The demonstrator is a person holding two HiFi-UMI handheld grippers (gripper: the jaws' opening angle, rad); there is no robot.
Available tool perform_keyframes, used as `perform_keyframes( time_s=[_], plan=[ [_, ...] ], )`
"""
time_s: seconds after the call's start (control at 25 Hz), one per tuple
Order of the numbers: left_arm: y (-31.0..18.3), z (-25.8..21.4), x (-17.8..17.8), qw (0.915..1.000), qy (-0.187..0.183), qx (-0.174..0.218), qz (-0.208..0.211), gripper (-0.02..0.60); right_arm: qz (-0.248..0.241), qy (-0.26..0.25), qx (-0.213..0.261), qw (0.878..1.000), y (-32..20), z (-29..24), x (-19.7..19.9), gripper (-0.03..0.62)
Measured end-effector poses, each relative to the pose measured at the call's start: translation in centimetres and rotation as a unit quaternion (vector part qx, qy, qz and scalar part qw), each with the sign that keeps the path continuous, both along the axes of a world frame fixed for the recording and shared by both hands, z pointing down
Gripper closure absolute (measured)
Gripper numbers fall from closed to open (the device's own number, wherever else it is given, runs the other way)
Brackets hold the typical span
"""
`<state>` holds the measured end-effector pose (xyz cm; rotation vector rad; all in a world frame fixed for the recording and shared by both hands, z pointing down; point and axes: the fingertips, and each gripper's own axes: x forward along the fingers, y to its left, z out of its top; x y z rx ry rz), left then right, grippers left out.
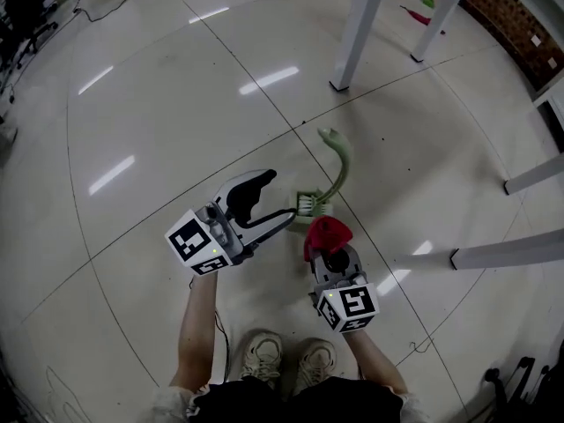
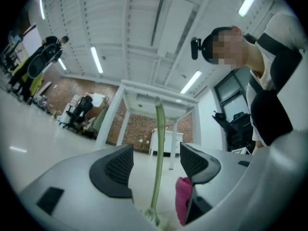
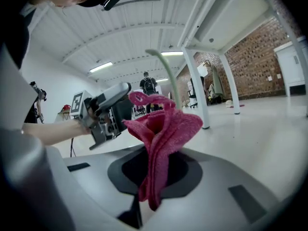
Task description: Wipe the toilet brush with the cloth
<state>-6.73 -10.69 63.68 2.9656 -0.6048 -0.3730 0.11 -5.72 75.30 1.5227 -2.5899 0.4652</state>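
The left hand-held gripper (image 1: 282, 194) has its jaws wide apart, and in the left gripper view (image 2: 156, 160) the thin green stem of the brush (image 2: 159, 153) rises between the two black pads without clearly touching either. The right hand-held gripper (image 1: 329, 256) is clamped on the cloth (image 1: 328, 233), a pink-red bunch that stands up out of its closed jaws in the right gripper view (image 3: 154, 177); there the cloth (image 3: 163, 129) hides most of the brush, whose stem (image 3: 168, 71) shows just behind it. From the head view the brush (image 1: 340, 167) is low over the floor (image 1: 176, 104), its pale bristle end just off the left jaw tips and its curved green handle running away from the person. The cloth is just beside the bristle end, on the person's side of the brush; whether the two touch cannot be told. The person's shoes (image 1: 282, 355) are nearer than the brush, below both grippers in the picture. Beyond the brush's handle end two white legs (image 1: 357, 33) stand on the floor, well apart from it, and more white bars lie to the brush's right.
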Motion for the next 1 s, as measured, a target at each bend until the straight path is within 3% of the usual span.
perform_keyframes(
  time_s=[0.12, 0.24, 0.36, 0.4, 0.44, 0.64, 0.8, 1.0],
  plan=[
    [-1.6, -7.7, 2.2, 0.9957, 0.015, 0.071, 0.057, 0.296, 0.028, -0.011, 0.031, 0.999, -1.1, -4.7, 3.6, 0.562],
    [-2.3, -10.8, 4.6, 0.9876, -0.004, 0.097, 0.124, 0.298, 0.042, -0.025, 0.054, 0.997, -2.0, -8.0, 6.0, 0.562],
    [-2.8, -11.9, 5.6, 0.9849, -0.016, 0.122, 0.122, 0.33, 0.033, -0.03, 0.072, 0.996, -2.4, -9.5, 6.5, 0.562],
    [-3.0, -12.0, 5.8, 0.9848, -0.013, 0.128, 0.117, 0.37, 0.03, -0.031, 0.075, 0.996, -2.6, -9.7, 6.7, 0.563],
    [-3.2, -12.0, 5.9, 0.9848, -0.004, 0.129, 0.116, 0.458, 0.028, -0.032, 0.078, 0.996, -2.8, -9.7, 6.8, 0.562],
    [-4.7, -14.5, 6.4, 0.9871, 0.031, 0.095, 0.125, 0.479, 0.009, -0.03, 0.084, 0.996, -4.5, -14.6, 7.2, 0.562],
    [-5.8, -24.7, 6.6, 0.9918, 0.048, 0.051, 0.106, 0.482, 0.019, -0.011, 0.08, 0.997, -6.7, -27.8, 8.6, 0.563],
    [-4.0, -48.6, 5.6, 0.9946, 0.058, 0.017, 0.084, 0.482, 0.01, -0.025, 0.088, 0.996, -6.8, -54.6, 7.6, 0.562]
  ],
)
